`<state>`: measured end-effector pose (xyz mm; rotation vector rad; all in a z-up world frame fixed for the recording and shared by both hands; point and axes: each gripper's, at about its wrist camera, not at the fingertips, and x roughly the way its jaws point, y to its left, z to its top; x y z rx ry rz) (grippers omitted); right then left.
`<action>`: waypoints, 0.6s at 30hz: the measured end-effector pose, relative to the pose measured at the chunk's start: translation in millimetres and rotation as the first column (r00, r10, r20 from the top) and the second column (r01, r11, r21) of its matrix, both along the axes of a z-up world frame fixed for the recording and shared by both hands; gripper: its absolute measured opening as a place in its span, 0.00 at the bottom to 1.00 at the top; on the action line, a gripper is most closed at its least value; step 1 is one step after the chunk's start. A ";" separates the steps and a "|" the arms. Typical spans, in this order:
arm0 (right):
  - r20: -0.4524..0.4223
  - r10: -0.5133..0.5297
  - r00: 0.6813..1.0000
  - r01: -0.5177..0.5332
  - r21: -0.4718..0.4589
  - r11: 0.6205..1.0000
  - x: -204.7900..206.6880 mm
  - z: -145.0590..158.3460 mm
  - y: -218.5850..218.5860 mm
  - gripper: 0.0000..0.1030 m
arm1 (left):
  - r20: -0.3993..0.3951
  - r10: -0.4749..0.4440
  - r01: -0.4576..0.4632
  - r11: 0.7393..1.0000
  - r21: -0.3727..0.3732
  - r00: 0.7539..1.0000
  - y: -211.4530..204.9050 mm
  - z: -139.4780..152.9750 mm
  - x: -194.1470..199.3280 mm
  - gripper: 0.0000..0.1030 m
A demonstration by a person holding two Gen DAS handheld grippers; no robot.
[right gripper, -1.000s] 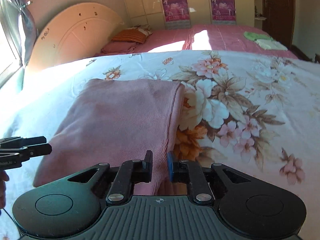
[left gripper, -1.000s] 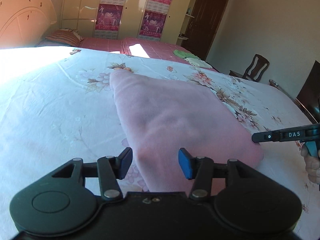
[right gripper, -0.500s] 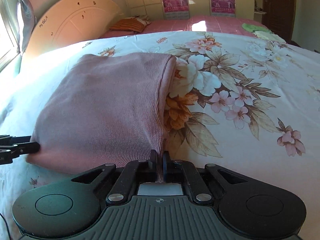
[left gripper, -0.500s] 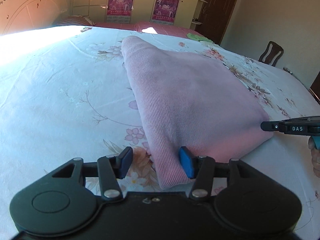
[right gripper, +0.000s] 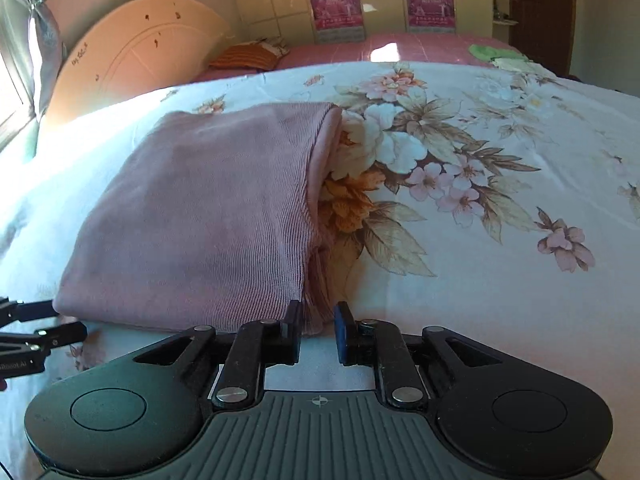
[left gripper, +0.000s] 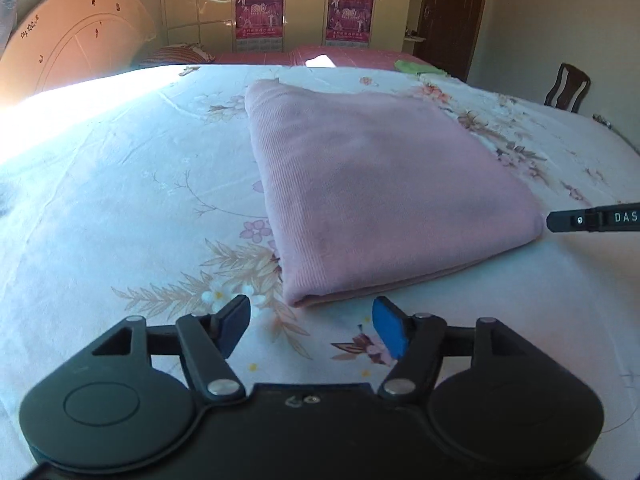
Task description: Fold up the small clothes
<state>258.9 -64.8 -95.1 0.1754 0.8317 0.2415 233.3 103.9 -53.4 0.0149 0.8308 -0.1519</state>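
While the folded pink garment [left gripper: 384, 192] lies flat on the flowered bedsheet [left gripper: 120, 200], your left tool [left gripper: 310, 330] sits just short of its near corner with its blue pads spread wide and nothing between them. Your right tool [right gripper: 318, 330] is at the garment's other near corner, its jaws parted only narrowly; a bit of the ribbed hem lies at the gap, but neither pad presses it. From the left wrist view, the tip of your right tool [left gripper: 592, 220] shows just beside the cloth's right corner. From the right wrist view, your left tool [right gripper: 36, 332] shows at the lower left, near the fold's edge. Beyond the bed stand a rounded headboard [right gripper: 132, 64], a striped pillow [right gripper: 248, 56] and a wardrobe with red posters [left gripper: 260, 12].
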 end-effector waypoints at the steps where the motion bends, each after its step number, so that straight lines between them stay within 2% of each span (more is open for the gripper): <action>1: 0.013 0.001 1.000 -0.001 0.003 1.000 -11.5 7.0 -2.8 0.16 | 0.029 0.026 -0.026 1.000 -0.014 0.999 -1.2 8.8 -13.8 0.83; 2: 0.024 0.003 1.000 -0.003 0.014 1.000 -25.2 13.6 -5.9 0.18 | 0.064 0.048 -0.047 0.999 -0.021 0.997 -3.5 18.3 -28.5 0.86; 3: 0.038 0.013 0.999 -0.014 0.034 0.999 -42.6 20.2 -9.5 0.38 | 0.086 0.059 -0.057 0.998 -0.027 0.995 -5.4 24.3 -40.7 0.87; 4: 0.054 0.017 0.998 -0.019 0.042 0.999 -59.5 25.0 -12.3 0.78 | 0.105 0.071 -0.068 0.997 -0.039 0.992 -7.8 31.1 -55.4 0.89; 5: 0.090 0.012 0.996 -0.015 0.038 0.999 -80.8 31.2 -14.7 0.91 | 0.115 0.088 -0.082 0.995 -0.056 0.989 -11.3 38.4 -72.2 0.90; 6: 0.125 0.014 0.992 -0.018 0.032 0.999 -99.4 36.0 -16.8 0.97 | 0.123 0.105 -0.097 0.993 -0.067 0.987 -14.4 43.2 -86.1 0.93; 11: 0.148 0.011 0.989 -0.006 -0.037 0.999 -169.7 51.9 -21.3 0.97 | 0.136 0.156 -0.149 0.987 -0.064 0.978 -37.6 58.9 -148.2 0.99; 14: 0.175 0.012 0.984 0.000 -0.071 0.997 -202.0 60.6 -22.2 1.00 | 0.148 0.146 -0.141 0.989 -0.039 0.978 -52.5 67.1 -178.1 1.00; 18: 0.206 0.034 0.978 -0.014 -0.097 0.995 -231.4 71.1 -20.1 1.00 | 0.201 0.109 -0.115 0.993 0.017 0.974 -71.0 80.1 -213.1 1.00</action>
